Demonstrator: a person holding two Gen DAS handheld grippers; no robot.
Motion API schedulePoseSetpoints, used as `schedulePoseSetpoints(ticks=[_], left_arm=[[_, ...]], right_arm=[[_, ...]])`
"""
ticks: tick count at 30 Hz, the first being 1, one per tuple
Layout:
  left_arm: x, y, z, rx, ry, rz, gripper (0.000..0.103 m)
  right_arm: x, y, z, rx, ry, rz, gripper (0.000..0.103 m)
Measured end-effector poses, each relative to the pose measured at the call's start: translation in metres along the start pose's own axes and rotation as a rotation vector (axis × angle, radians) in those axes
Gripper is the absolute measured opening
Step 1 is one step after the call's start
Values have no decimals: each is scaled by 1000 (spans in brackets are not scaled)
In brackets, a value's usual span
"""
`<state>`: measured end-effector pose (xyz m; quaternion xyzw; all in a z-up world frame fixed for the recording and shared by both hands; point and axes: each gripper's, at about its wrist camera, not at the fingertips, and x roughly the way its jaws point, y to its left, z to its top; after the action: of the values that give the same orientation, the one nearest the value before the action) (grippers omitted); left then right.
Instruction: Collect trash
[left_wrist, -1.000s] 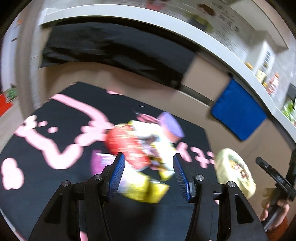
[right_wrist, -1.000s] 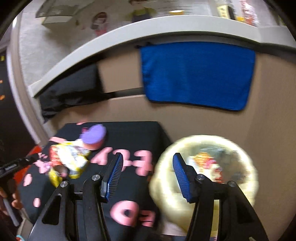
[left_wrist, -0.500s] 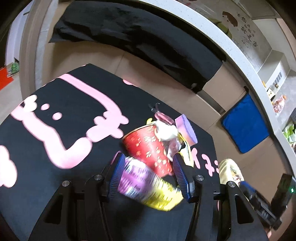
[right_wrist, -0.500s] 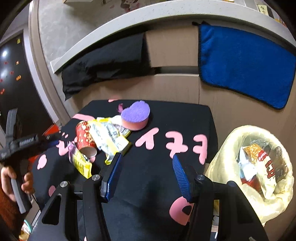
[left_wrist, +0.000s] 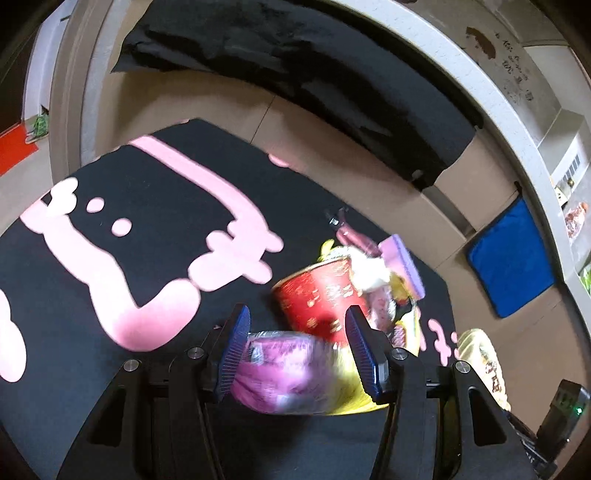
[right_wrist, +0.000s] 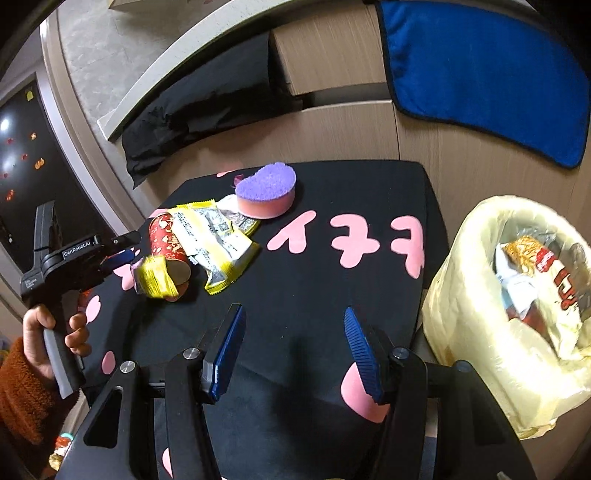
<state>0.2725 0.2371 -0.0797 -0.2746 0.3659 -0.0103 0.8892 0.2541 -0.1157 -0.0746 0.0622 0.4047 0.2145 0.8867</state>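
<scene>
My left gripper (left_wrist: 295, 350) has its jaws open around a pink and yellow snack wrapper (left_wrist: 291, 373) lying on the black table (left_wrist: 110, 155); whether the pads touch it I cannot tell. A red paper cup (left_wrist: 321, 299) lies on its side just beyond. In the right wrist view the wrapper (right_wrist: 155, 275) sits against the cup (right_wrist: 168, 243), with a yellow wrapper (right_wrist: 216, 240) and a purple sponge (right_wrist: 266, 190) beside them. My right gripper (right_wrist: 291, 350) is open and empty above the table.
A bin lined with a yellow bag (right_wrist: 517, 306) holds several wrappers at the table's right edge. A blue towel (right_wrist: 480, 74) and a black cloth (right_wrist: 199, 110) hang on the counter front behind. A small pink item (left_wrist: 349, 236) lies behind the cup.
My left gripper has moved forward over the pink and yellow wrapper, which now sits deeper between the fingers. My right gripper has swung left from the bin towards the table.
</scene>
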Motion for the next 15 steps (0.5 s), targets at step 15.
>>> schedulePoseSetpoints(ticks=[15], left_arm=[[-49, -4, -1, 99, -11, -48, 55]], right_arm=[[65, 62, 83, -202, -5, 122, 53]])
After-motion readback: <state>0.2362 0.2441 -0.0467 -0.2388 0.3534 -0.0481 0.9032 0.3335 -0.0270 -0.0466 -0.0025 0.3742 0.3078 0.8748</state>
